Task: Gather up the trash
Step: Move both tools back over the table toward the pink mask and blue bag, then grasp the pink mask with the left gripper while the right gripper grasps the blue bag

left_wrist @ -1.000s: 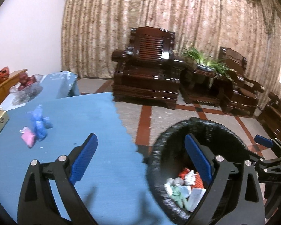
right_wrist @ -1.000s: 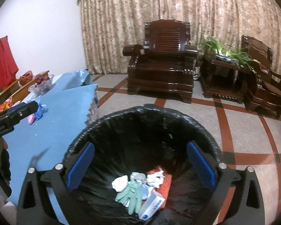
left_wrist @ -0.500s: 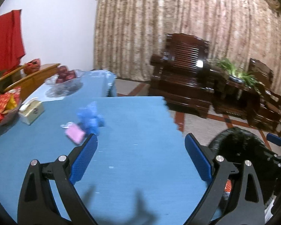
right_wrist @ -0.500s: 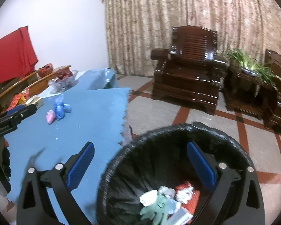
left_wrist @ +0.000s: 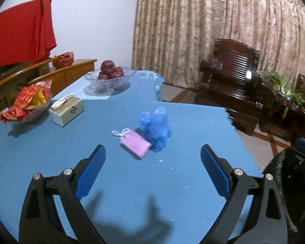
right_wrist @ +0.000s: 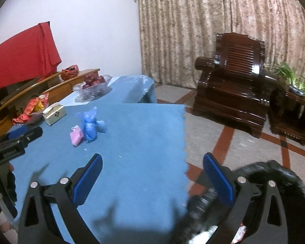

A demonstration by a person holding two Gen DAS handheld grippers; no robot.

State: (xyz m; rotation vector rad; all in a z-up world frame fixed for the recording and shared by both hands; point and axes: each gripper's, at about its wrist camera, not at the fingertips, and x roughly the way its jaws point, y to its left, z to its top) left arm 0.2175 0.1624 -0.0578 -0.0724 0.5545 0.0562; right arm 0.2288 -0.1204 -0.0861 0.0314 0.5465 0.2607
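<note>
Turning from bin to worktop: a second ago both cameras looked down into the black-lined bin point(right_wrist: 274, 174); now both face the blue worktop point(left_wrist: 132, 183), and the bin sits at the lower right edge of each view.
Left gripper point(left_wrist: 152, 168): jaws wide apart and empty, over the near part of the worktop and aimed at the two items ahead, which are larger in its view than half a second ago.
Right gripper point(right_wrist: 152, 177): jaws wide apart and empty, straddling the worktop's right edge, with the bin rim close under its right finger.
Bin contents: a glove, wrappers and paper lay at the bottom a second ago; now only a blurred sliver shows, so that load looks delivered.
Remaining trash: a pink pouch point(left_wrist: 136, 144) with a white cord and a crumpled blue bag point(left_wrist: 155, 128), touching each other near the middle of the worktop.
Other things: a tissue box point(left_wrist: 67, 109), a dish of red packets point(left_wrist: 28, 105) and a fruit bowl point(left_wrist: 109, 79) stand further back at the left; they look like household items, not trash.
Meaning for the task: one drop seems finished and a new pickup is starting; the left gripper is better lined up with the pair.
Risk: the bag looks light and loose, so closing on one fold may drag it or nudge the pouch aside.
</note>
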